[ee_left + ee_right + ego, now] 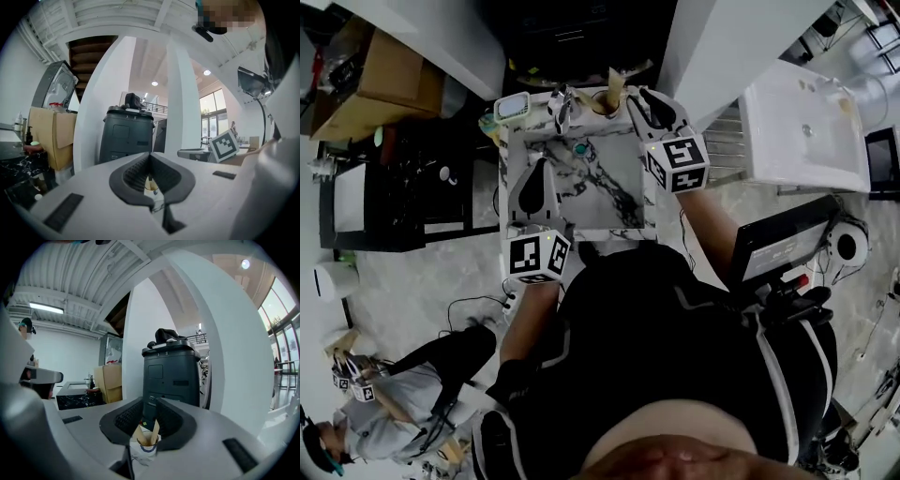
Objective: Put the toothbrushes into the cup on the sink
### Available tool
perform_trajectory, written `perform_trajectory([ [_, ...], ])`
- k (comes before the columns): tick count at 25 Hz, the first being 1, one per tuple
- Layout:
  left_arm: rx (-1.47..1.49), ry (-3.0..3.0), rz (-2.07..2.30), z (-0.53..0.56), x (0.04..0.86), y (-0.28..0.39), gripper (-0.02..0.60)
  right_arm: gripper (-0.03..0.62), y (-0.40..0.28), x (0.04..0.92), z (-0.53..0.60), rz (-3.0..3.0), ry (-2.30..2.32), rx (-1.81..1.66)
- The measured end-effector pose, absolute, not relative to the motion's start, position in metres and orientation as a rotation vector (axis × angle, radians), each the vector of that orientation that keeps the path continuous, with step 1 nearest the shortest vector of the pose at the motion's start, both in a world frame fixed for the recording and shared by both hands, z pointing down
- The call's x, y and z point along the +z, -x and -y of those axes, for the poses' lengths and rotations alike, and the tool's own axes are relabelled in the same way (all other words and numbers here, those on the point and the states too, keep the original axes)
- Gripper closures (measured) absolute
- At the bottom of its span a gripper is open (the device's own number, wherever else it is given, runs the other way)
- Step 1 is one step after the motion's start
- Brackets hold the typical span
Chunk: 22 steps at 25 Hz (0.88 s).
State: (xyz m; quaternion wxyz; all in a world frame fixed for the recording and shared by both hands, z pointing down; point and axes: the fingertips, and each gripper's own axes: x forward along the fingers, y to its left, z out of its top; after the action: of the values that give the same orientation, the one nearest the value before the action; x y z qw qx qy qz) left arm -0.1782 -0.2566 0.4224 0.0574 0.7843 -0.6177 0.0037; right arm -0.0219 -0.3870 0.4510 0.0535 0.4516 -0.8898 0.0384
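Observation:
A white cup (602, 103) stands on the far rim of the marble sink (645, 202), with wooden toothbrush handles (615, 82) sticking up out of it. My right gripper (636, 99) is just right of the cup, open. In the right gripper view the cup (146, 449) and two toothbrush handles (155, 428) show past the parted jaws of the right gripper (145, 417), untouched by the pads. Over the left side of the basin my left gripper (542, 167) is shut and empty. In its own view the left gripper (150, 163) shows only a sliver of the cup (151, 185).
A faucet (561, 107) and a soap dish (513, 105) sit on the sink's far rim, left of the cup. A dark bin (169, 376) stands behind the sink. A white basin unit (806, 131) is at right, and a black counter (394, 197) at left. A seated person (394, 403) is at lower left.

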Motion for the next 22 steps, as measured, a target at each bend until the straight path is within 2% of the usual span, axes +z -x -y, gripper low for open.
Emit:
perform_trajectory([
  [4,-0.033,-2.430,1.828,0.258,0.411,0.179,0.574,0.532,0.019,0.435,0.361,2.718,-1.385,0.122],
  [22,-0.052,-2.525,1.726,0.264,0.394,0.179,0.575,0.569,0.026,0.408,0.314,2.703,-1.430,0.105],
])
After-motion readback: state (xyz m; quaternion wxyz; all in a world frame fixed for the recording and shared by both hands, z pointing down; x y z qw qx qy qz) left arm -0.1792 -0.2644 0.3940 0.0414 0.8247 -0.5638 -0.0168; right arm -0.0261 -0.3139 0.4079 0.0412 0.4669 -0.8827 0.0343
